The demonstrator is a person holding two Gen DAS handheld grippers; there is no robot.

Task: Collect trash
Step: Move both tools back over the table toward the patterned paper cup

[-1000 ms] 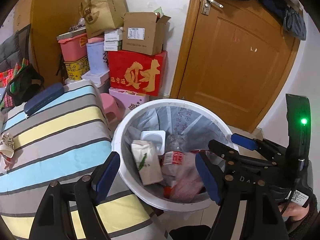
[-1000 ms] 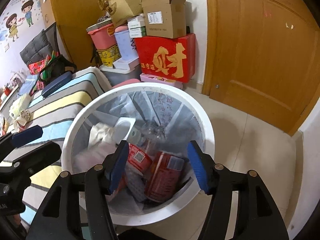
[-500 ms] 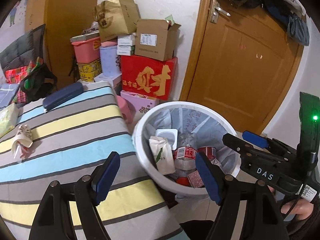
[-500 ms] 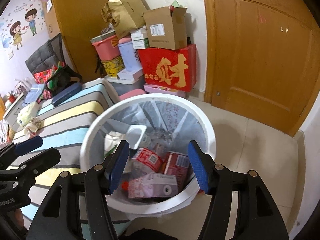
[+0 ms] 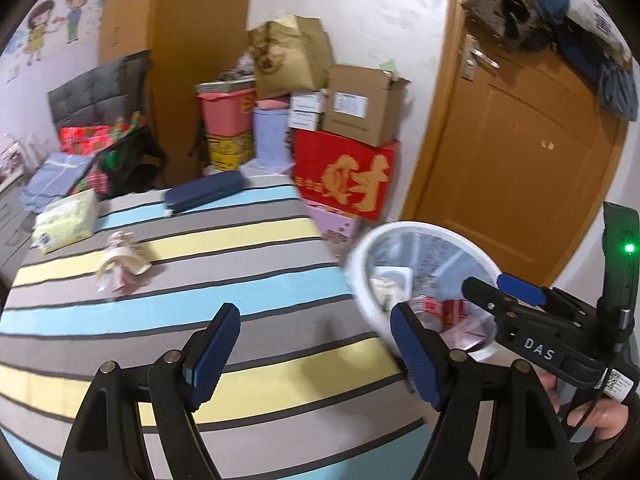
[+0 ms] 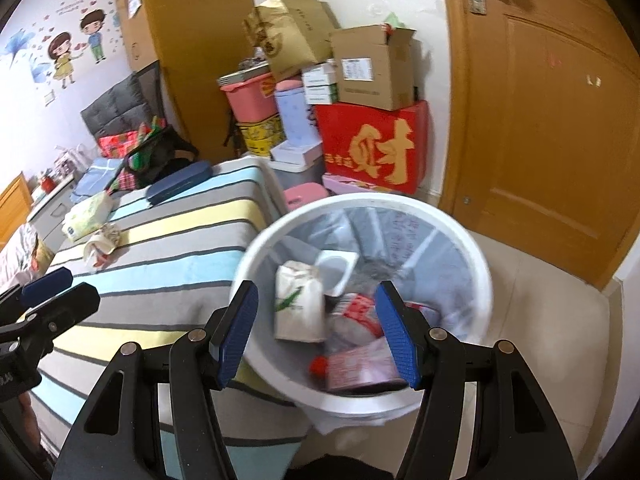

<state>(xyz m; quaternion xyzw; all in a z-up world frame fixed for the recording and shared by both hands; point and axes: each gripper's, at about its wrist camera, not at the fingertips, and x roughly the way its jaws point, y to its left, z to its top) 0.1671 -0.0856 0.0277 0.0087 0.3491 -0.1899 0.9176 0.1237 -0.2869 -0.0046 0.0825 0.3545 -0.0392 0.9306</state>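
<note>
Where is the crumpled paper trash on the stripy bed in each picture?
Left wrist view: the crumpled paper trash lies left of centre on the striped bed, on a yellow stripe, right of the tissue pack.
Right wrist view: the crumpled paper trash lies at the left edge, again beside the tissue pack.
Shared landmark: the white bin next to the bed.

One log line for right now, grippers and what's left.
left gripper: open, empty, over bed | right gripper: open, empty, over bin | left on bed: crumpled wrapper
</note>
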